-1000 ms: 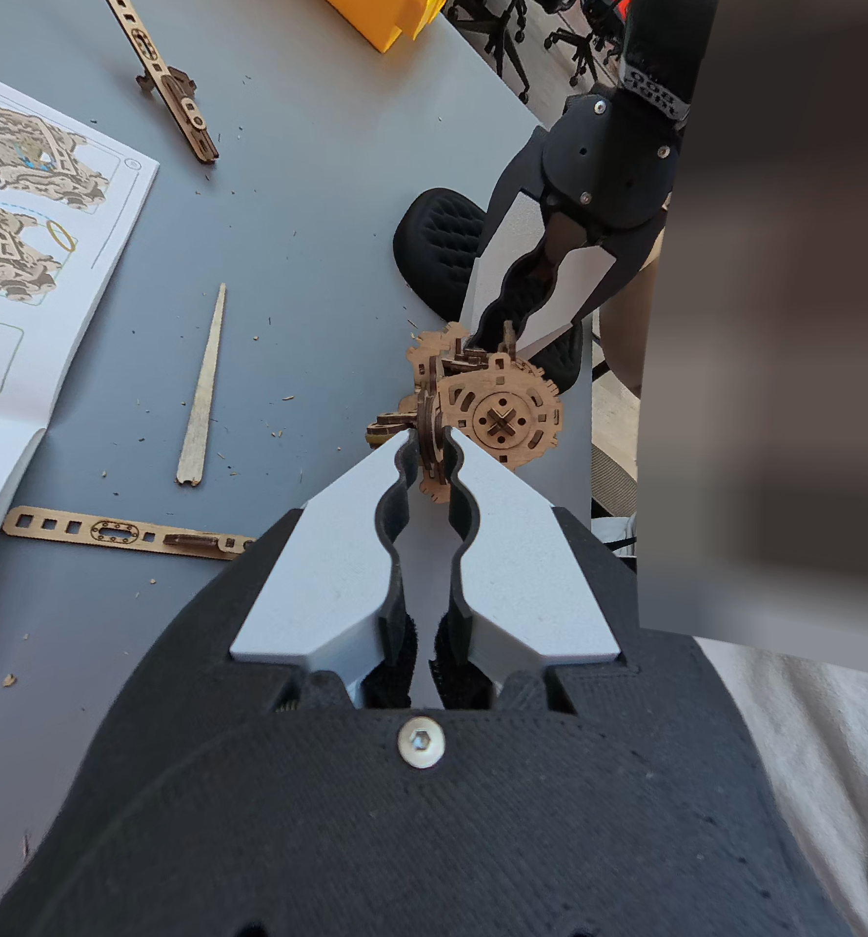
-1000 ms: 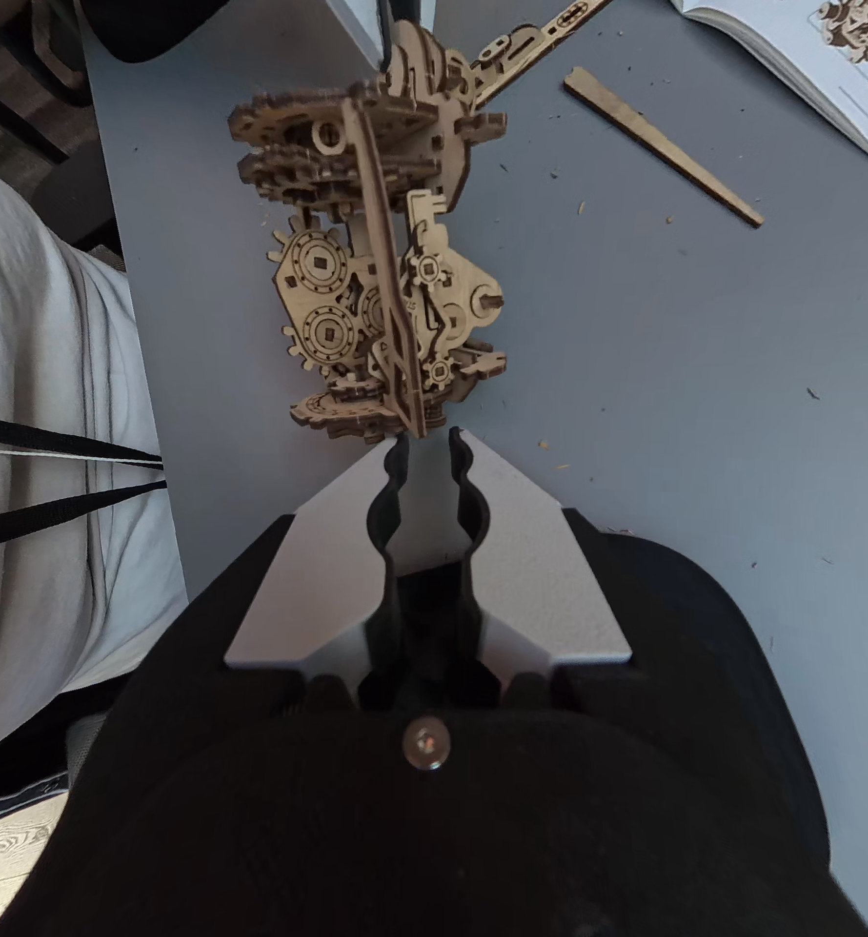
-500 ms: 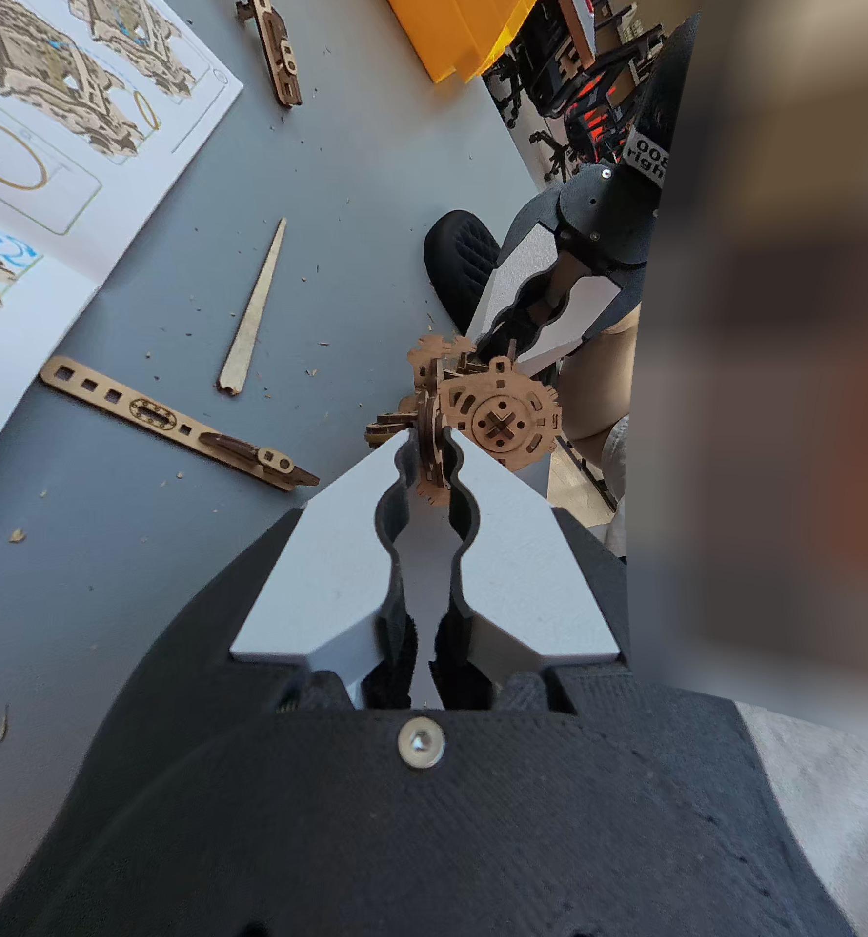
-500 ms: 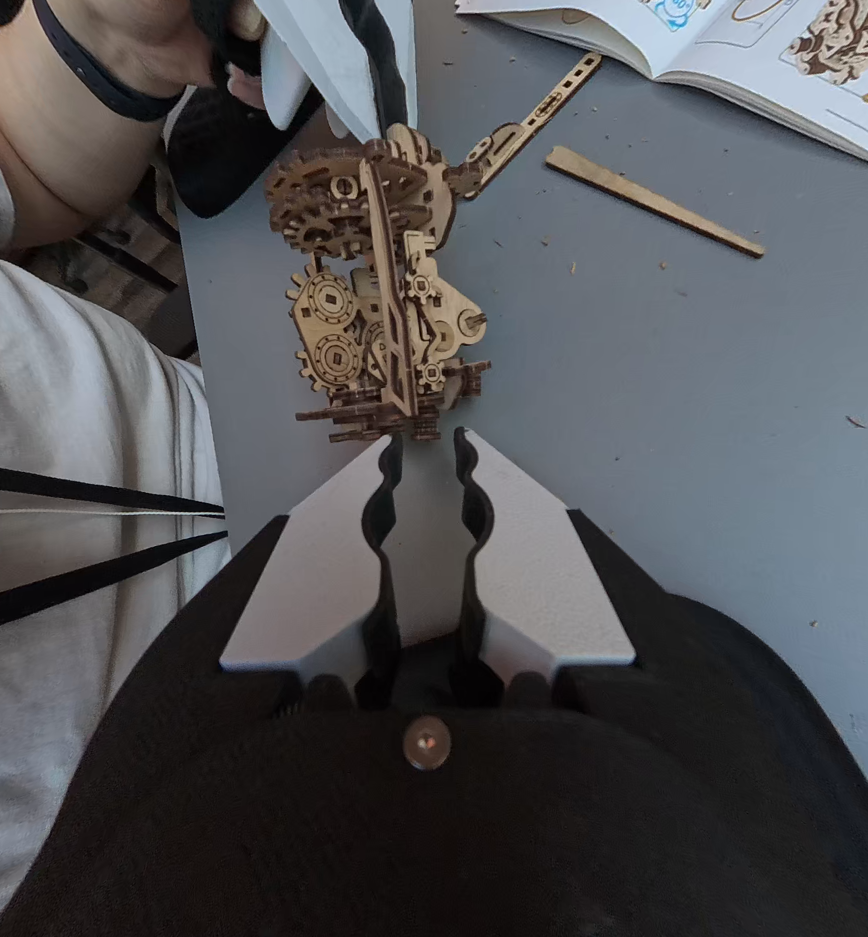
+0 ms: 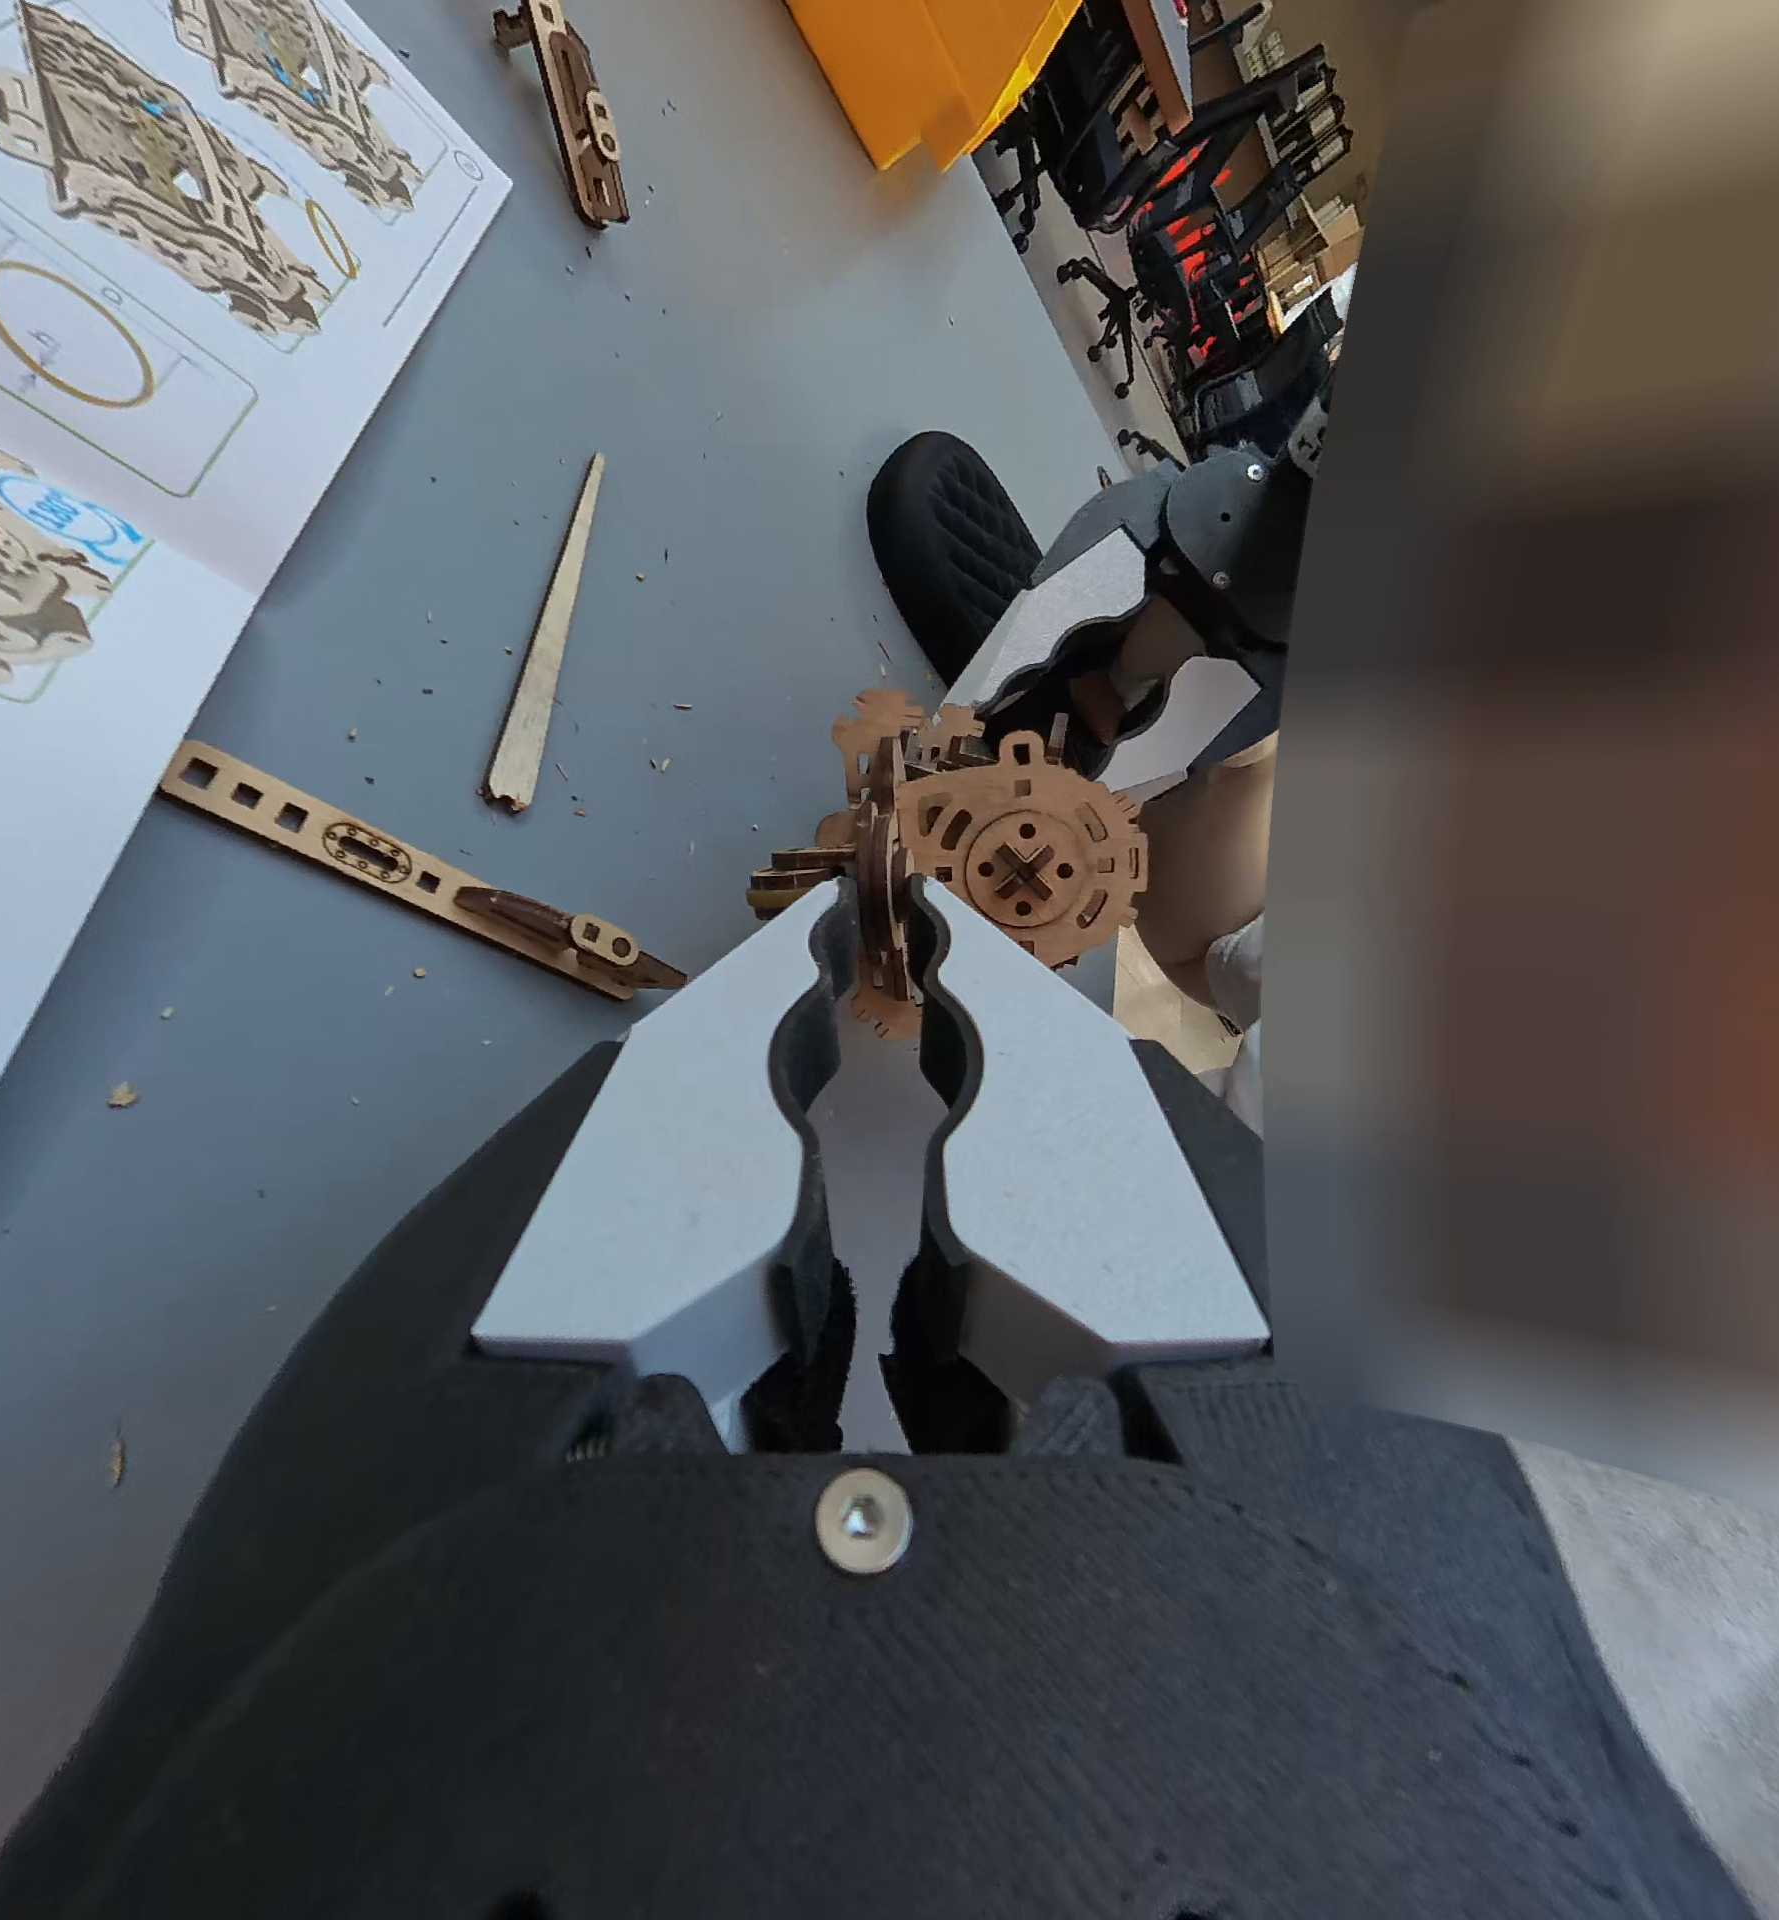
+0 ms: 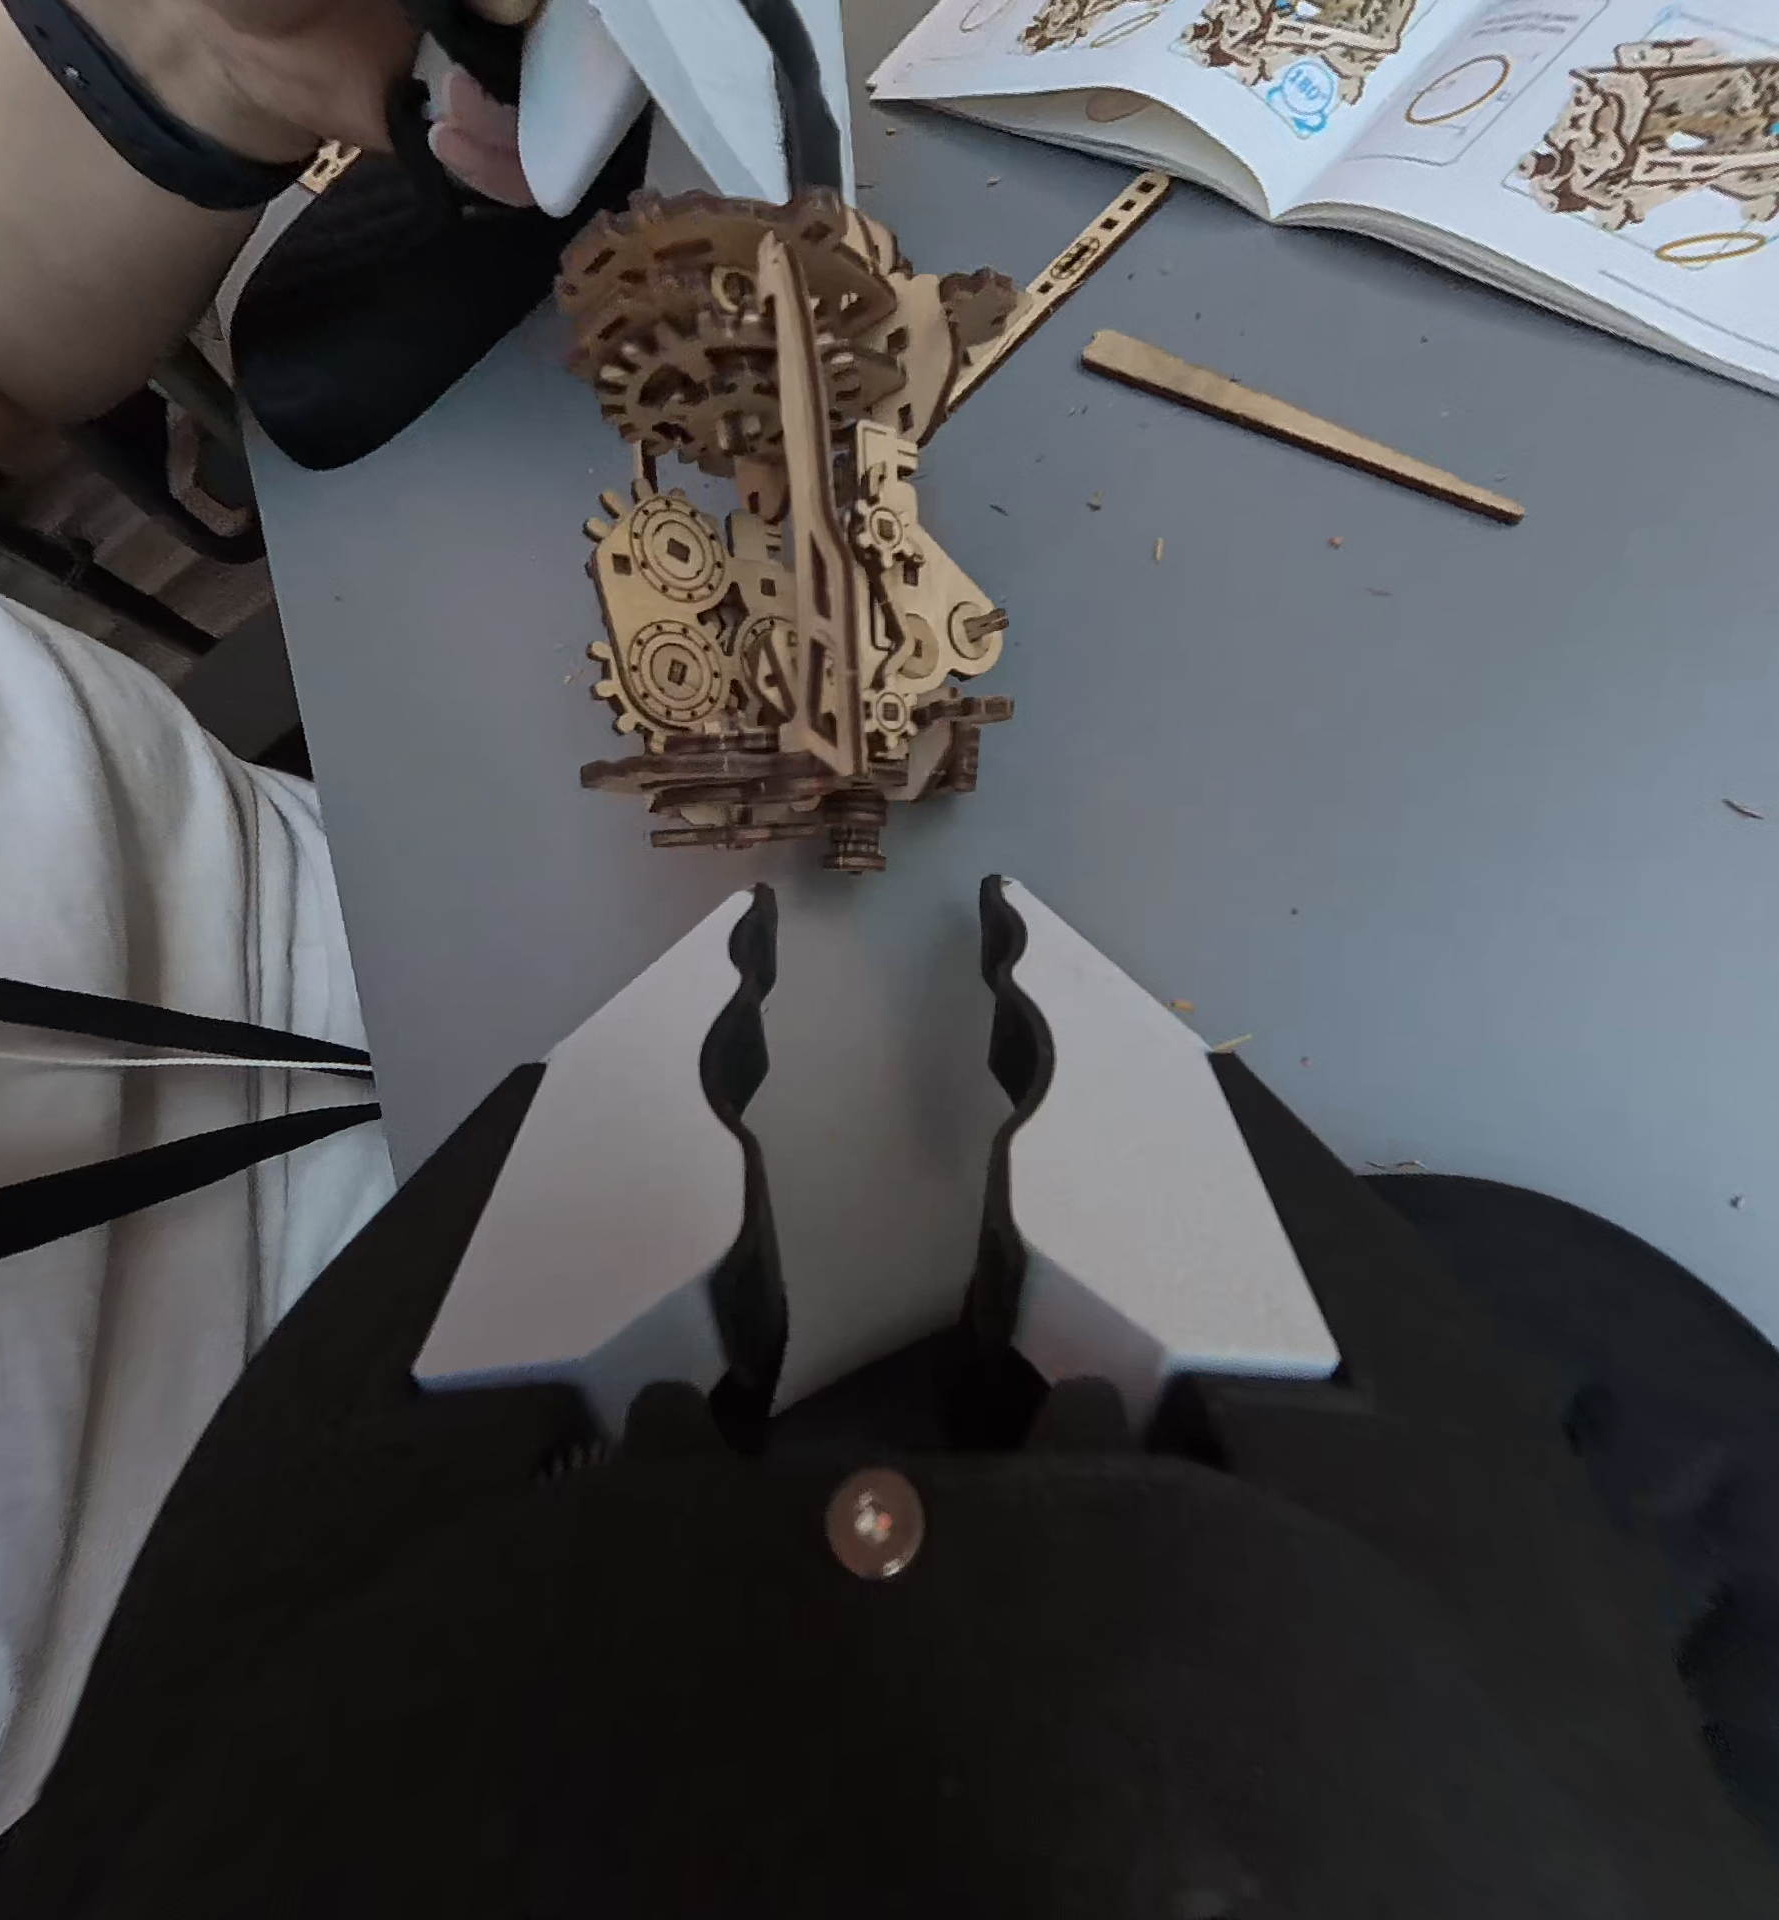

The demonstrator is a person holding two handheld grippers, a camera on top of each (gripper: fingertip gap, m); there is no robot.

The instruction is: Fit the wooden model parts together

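Observation:
A wooden gear model [image 5: 1010, 862] is held above the grey table's near edge. My left gripper [image 5: 880, 899] is shut on a thin plate of the model. In the right wrist view the model [image 6: 771, 540] hangs from the left gripper [image 6: 719, 94] above it. My right gripper [image 6: 869, 894] is open and empty, just short of the model's lower end, not touching it. In the left wrist view the right gripper [image 5: 1103, 717] shows beyond the model with its jaws apart.
On the grey table [image 5: 760, 416] lie a tapered wooden stick [image 5: 547, 634], a slotted wooden strip [image 5: 397, 862], another wooden part [image 5: 578, 114], an open instruction booklet [image 5: 116, 312] and a yellow bin [image 5: 926, 73]. A black chair arm pad [image 5: 952, 551] sits past the table edge. Spacing between my two grippers at the tips: around 12 cm. Between my left fingertips and the tapered wooden stick [image 5: 547, 634] there is roughly 9 cm. My right wrist view [image 6: 1244, 397] looks at it from another angle.
My right gripper has opened wider and drawn back from the model's lower end. The left gripper has kept its hold and turned, shifting the table view.

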